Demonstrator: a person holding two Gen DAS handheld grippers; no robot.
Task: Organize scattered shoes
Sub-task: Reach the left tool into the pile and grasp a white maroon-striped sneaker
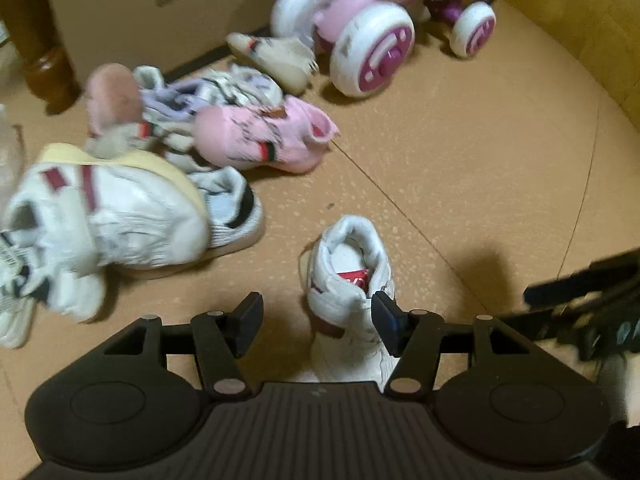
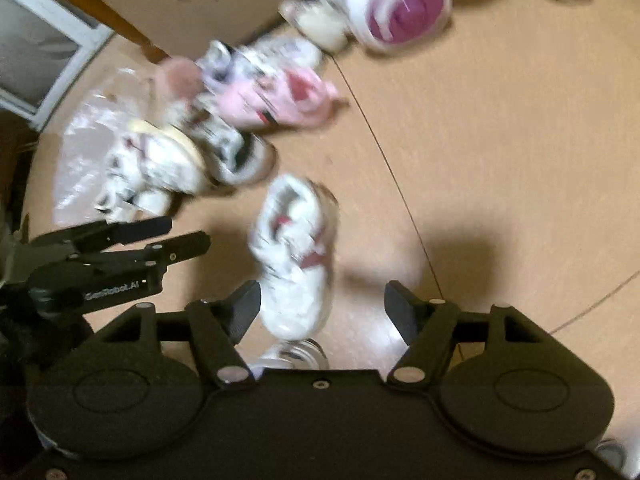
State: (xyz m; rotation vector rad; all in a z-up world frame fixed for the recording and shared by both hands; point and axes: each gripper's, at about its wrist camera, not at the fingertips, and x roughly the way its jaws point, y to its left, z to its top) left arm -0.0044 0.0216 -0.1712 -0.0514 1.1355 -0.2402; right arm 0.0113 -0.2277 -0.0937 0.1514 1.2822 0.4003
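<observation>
A small white shoe (image 1: pixel 347 268) with a red label inside stands alone on the tan floor (image 1: pixel 480 168). My left gripper (image 1: pixel 316 318) hangs open just above it, and the right fingertip overlaps the shoe's side. In the right wrist view the same white shoe (image 2: pixel 294 248), blurred, lies ahead between the wide-open fingers of my right gripper (image 2: pixel 324 306), nearer the left finger. The left gripper (image 2: pixel 176 236) shows there at the left, apart from the shoe. Further back lies a heap of shoes with a pink shoe (image 1: pixel 272 136) and a white shoe with a cream sole (image 1: pixel 108 208).
A toy car with white and magenta wheels (image 1: pixel 376 48) stands at the back beside a cardboard box (image 1: pixel 152 8) and a wooden furniture leg (image 1: pixel 44 60). A clear plastic bag (image 2: pixel 88 152) lies left of the heap. Bare floor stretches to the right.
</observation>
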